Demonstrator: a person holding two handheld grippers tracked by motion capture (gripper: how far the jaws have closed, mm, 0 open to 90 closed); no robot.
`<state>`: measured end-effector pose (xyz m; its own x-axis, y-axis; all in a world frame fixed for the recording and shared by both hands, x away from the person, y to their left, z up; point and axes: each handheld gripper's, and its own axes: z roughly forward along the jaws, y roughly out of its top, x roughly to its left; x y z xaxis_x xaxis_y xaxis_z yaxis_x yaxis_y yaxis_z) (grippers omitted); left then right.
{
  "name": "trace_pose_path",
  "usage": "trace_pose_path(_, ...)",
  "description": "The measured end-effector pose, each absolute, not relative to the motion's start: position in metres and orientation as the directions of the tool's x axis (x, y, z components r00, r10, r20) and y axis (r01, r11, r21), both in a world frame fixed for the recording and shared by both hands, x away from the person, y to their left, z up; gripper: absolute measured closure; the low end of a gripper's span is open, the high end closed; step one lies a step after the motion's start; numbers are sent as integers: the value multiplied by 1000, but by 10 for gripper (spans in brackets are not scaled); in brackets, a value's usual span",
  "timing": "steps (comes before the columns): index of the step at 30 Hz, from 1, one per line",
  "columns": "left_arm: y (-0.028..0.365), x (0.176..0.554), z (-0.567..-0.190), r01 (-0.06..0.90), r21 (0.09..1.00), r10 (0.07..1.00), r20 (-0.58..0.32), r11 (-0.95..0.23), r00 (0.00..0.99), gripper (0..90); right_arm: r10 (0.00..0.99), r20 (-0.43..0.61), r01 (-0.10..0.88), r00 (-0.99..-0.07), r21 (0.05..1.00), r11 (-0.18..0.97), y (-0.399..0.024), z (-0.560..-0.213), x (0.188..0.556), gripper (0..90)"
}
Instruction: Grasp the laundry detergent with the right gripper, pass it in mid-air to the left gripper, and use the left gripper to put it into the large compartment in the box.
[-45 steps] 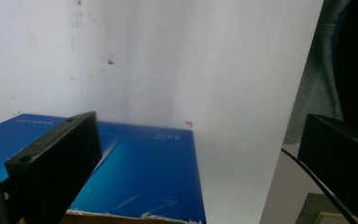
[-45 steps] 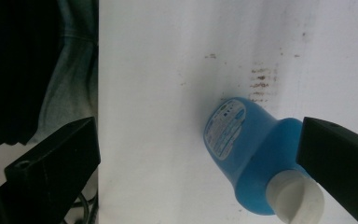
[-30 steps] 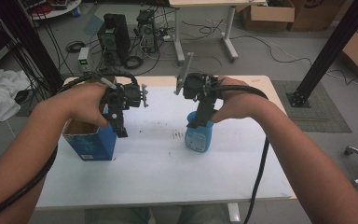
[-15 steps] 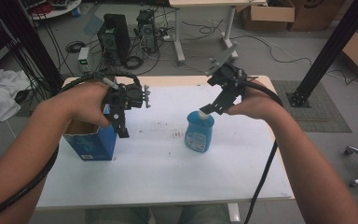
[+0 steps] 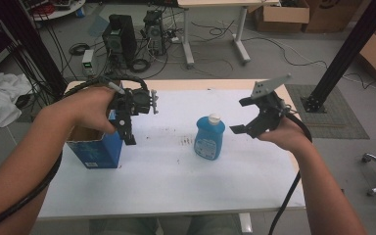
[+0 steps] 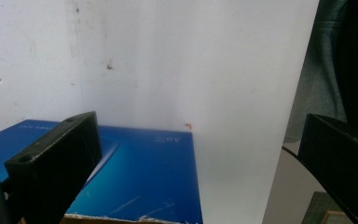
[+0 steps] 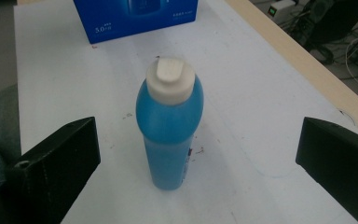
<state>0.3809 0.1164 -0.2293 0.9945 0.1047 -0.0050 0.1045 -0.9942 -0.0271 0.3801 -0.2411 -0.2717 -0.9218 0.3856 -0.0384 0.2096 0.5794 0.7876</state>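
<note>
Blue bottle (image 5: 209,137) stands upright mid-tabletop (image 5: 176,176), free of both grippers. Right gripper (image 5: 248,116) hangs just to its right, jaws wide apart, lined up for a side grab. Left gripper (image 5: 127,128), jaws also apart and empty, sits over the open blue box (image 5: 95,149), likely steadying it. Bare tabletop between bottle and box; far edge near.

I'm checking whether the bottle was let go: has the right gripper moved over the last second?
Yes. The right gripper has left the blue bottle and drawn back toward the table's right edge, jaws open; the bottle stands upright where it was.
</note>
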Motion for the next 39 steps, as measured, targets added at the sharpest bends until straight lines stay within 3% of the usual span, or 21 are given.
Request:
trace_pose_path(13,117,376,-228,88,-25,88,3,-996,996,1,424,47,263,-904,844,467,-245,-361,369,0)
trace_pose_path(39,116,368,-227,78,-24,78,8,-997,997,1,443,53,244,-895,889,388,-203,-420,382,0)
